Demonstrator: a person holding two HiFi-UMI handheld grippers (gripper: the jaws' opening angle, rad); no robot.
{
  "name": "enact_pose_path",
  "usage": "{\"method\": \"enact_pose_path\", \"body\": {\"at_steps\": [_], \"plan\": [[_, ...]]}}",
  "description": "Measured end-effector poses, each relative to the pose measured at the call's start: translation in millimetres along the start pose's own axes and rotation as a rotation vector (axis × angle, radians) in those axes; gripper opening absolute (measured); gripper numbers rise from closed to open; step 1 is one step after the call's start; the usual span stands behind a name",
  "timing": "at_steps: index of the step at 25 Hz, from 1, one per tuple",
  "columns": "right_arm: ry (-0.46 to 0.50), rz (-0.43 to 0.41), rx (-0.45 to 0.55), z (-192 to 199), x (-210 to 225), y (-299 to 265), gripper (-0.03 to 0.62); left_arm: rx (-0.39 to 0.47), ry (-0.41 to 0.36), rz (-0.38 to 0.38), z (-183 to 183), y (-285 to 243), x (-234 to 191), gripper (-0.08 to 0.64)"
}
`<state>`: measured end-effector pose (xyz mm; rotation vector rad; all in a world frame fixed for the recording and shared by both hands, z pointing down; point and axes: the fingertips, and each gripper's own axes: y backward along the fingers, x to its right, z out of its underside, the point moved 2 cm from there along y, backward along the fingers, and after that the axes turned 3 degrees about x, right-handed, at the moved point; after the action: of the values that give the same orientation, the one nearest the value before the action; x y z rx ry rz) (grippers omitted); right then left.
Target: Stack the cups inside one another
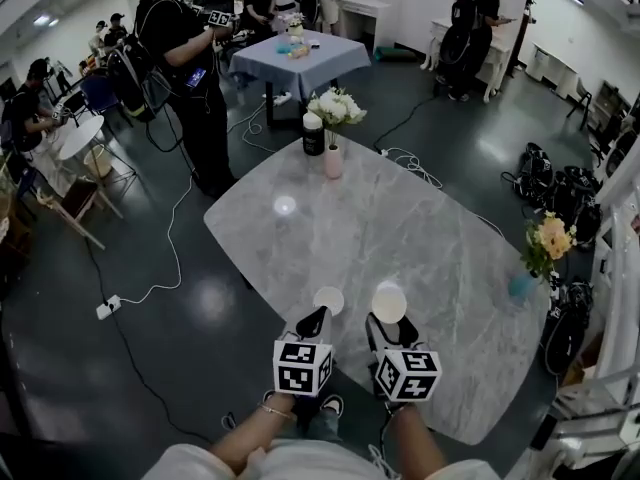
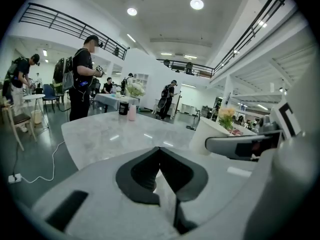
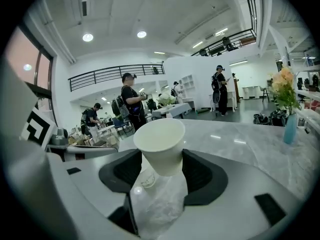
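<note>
Right gripper (image 3: pixel 160 156) — fingers stood wide, clamped on the sides of a white paper cup (image 3: pixel 159 141), which they held mouth-up clear of the marble table (image 1: pixel 300 228), probably for nesting. Left gripper (image 2: pixel 160 151) — fingers met tip to tip, with nothing between them. Second cup (image 1: pixel 328 300): appeared just ahead of the left gripper in the head view only and was missing from the left gripper view.

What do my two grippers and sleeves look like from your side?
The left gripper and right gripper match: pale grey with black pads, each topped by a white cube with black square markers. The sleeves are short and white.
</note>
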<state>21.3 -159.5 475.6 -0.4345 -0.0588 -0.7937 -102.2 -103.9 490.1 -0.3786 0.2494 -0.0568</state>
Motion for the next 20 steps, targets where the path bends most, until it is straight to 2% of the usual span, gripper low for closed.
{"method": "enact_pose_path", "body": {"at_steps": [5, 11, 20], "plan": [[0.028, -0.033, -0.008, -6.1, -34.7, -7.0, 0.232, 0.024, 0.026, -0.037, -5.1, 23.3, -31.0, -0.005], [0.033, -0.019, -0.001, -8.2, -77.4, -14.7, 0.232, 0.024, 0.082, -0.073, -0.6, 57.5, -81.1, -0.005], [0.026, 0.003, -0.012, -0.4, -103.7, -35.3, 0.232, 0.004, 0.108, -0.085, 7.9, 70.4, -121.2, -0.005]]}}
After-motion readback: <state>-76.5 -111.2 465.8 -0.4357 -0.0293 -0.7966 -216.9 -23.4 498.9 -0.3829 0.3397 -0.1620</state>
